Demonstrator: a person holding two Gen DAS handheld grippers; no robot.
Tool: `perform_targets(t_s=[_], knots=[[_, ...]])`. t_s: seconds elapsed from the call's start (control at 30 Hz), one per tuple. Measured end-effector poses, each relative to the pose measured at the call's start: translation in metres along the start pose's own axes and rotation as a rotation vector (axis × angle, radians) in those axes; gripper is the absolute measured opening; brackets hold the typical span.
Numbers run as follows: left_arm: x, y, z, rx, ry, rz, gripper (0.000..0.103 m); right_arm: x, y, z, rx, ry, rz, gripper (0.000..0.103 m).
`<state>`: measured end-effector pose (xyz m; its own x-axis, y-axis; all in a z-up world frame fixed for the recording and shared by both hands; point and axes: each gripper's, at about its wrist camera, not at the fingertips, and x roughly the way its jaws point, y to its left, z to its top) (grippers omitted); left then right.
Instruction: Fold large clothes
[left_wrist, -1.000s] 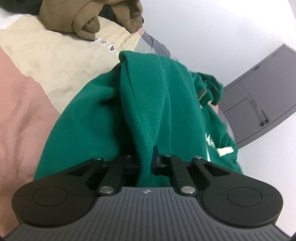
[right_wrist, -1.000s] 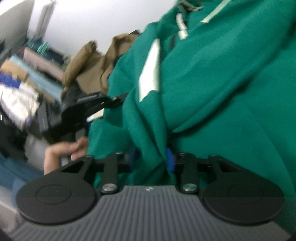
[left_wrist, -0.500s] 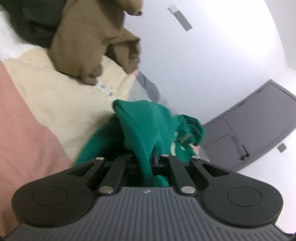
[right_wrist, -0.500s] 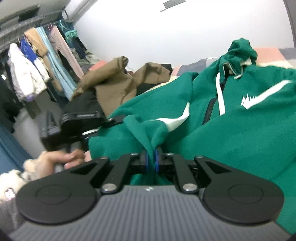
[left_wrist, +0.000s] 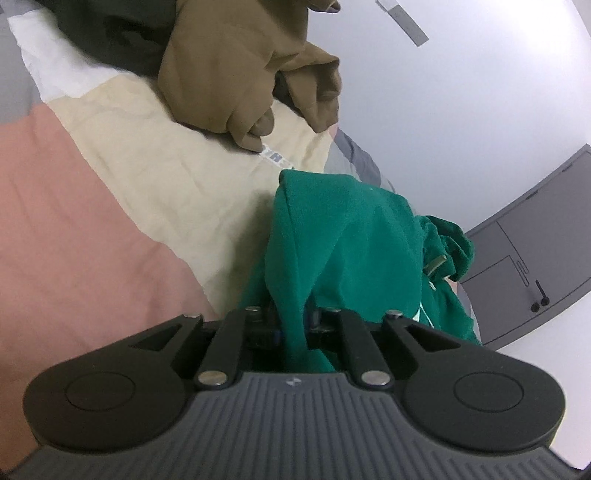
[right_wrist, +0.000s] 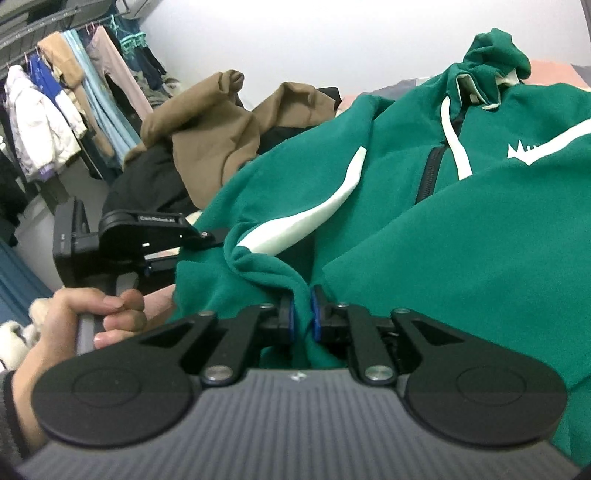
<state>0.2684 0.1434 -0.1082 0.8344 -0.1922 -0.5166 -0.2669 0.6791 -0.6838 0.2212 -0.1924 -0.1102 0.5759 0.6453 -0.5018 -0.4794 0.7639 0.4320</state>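
**Hoodie laid out, folding barely begun**

Green hoodie (right_wrist: 424, 206) lies front-up on the bed (left_wrist: 92, 229), hood at the far end, zip and white stripe showing. Left hand-held gripper (left_wrist: 293, 325) pinches a bunched fold of hoodie edge; its jaws have just been opening a little, cloth between them. Right hand-held gripper (right_wrist: 302, 317) pinches another fold; its jaws have likewise just eased apart, cloth between the blue pads. No neat fold visible; body looks only roughly spread, sleeves unfolded. Most of the task seems left. Brown garment (left_wrist: 236, 62) waits in a heap beyond.
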Motion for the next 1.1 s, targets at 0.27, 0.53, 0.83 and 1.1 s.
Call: perform_targets(t_s=[0.27, 0.53, 0.83, 1.1], knots=[[-0.034, -0.012, -0.010, 0.030, -0.031, -0.018, 0.048, -0.037, -0.004, -0.012, 0.092, -0.032, 0.008, 0.038], [-0.082, -0.031, -0.037, 0.062, -0.026, -0.044, 0.049, -0.053, -0.016, -0.026, 0.202, -0.008, -0.022, 0.044], [-0.084, -0.047, -0.061, 0.120, 0.032, -0.033, 0.049, -0.031, -0.007, -0.032, 0.200, 0.054, 0.092, 0.055], [-0.086, -0.049, -0.057, 0.127, 0.009, -0.090, 0.049, -0.075, 0.038, 0.005, -0.081, -0.103, 0.025, 0.024]])
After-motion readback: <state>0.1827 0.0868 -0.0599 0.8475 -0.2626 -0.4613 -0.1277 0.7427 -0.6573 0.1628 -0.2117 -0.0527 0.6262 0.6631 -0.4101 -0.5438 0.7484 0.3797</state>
